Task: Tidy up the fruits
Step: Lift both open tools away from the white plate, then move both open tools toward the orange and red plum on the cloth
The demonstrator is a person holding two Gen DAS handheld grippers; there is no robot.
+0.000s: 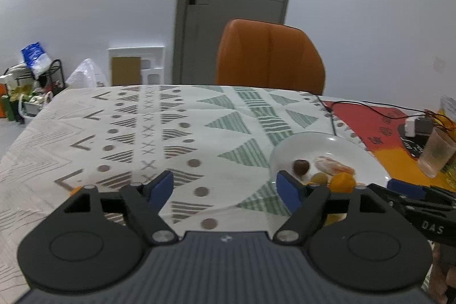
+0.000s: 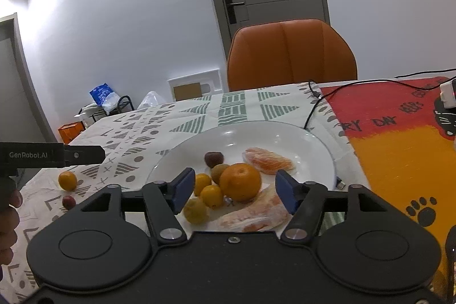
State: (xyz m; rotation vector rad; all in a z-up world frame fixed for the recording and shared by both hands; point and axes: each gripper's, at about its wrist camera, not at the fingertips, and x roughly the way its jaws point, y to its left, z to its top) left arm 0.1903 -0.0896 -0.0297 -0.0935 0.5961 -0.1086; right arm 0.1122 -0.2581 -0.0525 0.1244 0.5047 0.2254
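Both grippers have their blue-padded jaws apart with nothing between them. From the right wrist view, the right gripper (image 2: 233, 190) hovers at the near edge of a white plate (image 2: 285, 133). On the plate lie a large orange (image 2: 240, 182), several small yellow fruits (image 2: 211, 195), a dark plum (image 2: 213, 158) and peeled citrus segments (image 2: 268, 160). Left of the plate, on the patterned tablecloth (image 2: 136, 130), sit one small orange fruit (image 2: 67, 180) and a small red fruit (image 2: 68, 201). The left gripper (image 1: 225, 187) is over bare cloth, just left of the plate. An orange chair (image 2: 290, 56) stands at the far side of the table.
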